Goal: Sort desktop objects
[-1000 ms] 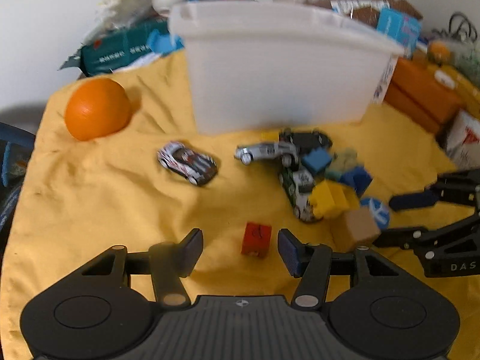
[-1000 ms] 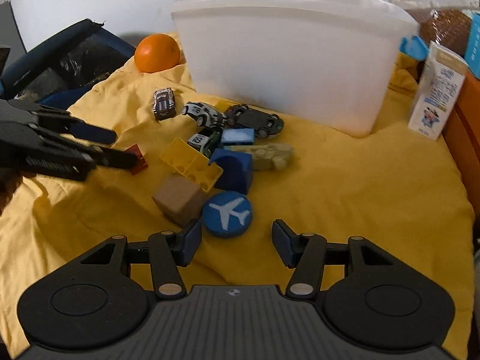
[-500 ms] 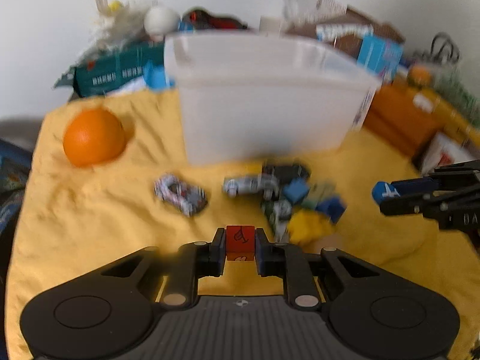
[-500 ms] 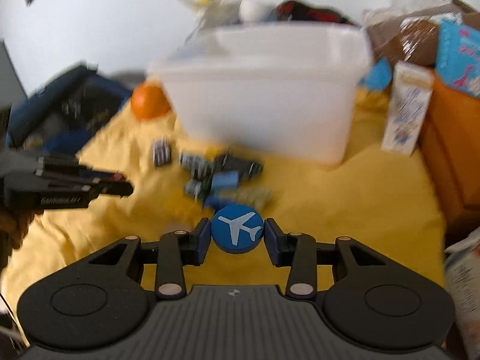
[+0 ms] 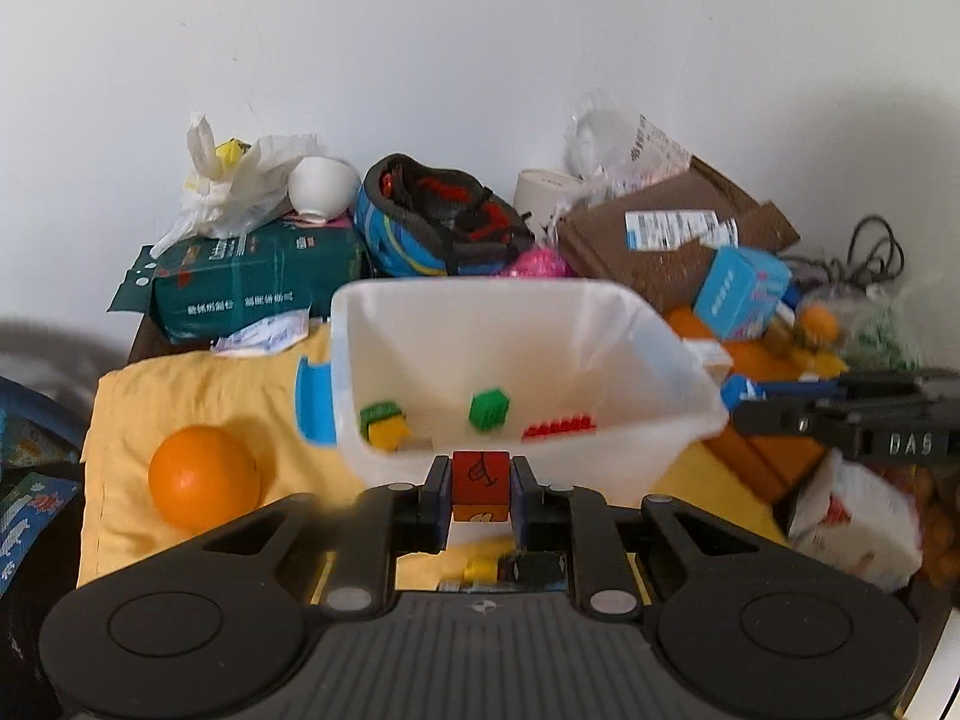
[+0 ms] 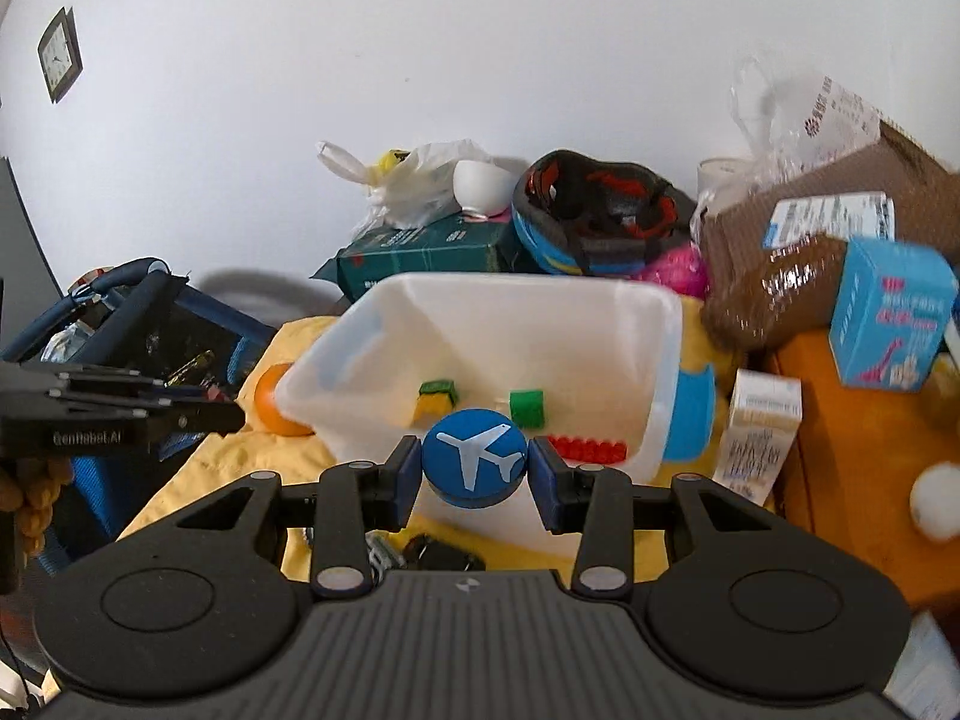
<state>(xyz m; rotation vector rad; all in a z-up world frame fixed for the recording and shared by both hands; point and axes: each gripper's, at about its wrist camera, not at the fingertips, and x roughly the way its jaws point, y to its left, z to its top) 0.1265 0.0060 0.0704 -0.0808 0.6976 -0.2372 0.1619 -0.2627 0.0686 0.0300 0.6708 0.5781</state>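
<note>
The small red cube with a black mark on its face (image 5: 481,486) sits pinched between the fingers of the left gripper (image 5: 480,501), lifted off the yellow cloth (image 5: 180,384); a second ago it lay loose on that cloth between spread fingers, and half a second ago the fingers had only just closed on it low down. The round blue disc with a white aeroplane on it (image 6: 474,465) has gone the same way: then flat on the cloth ahead of the right gripper (image 6: 474,471), now clamped between its pads and raised.

Both grippers have risen and tipped forward, so the white translucent plastic bin (image 5: 660,348), seen side-on before, now opens directly ahead of and below each set of fingertips. Inside it lie a green cube (image 5: 489,411), a green-and-yellow block (image 5: 384,423) and a red studded brick (image 5: 558,426).

The pick seems finished for both pieces, and what remains is the drop. The cube looks to be just short of the near rim, so a little more forward reach should come before the fingers part. Toy cars and blocks (image 6: 432,552) remain on the cloth beneath the grippers, so the sorting is far from over. An orange (image 5: 204,483) rests to the left of the left gripper, beside the bin.
</note>
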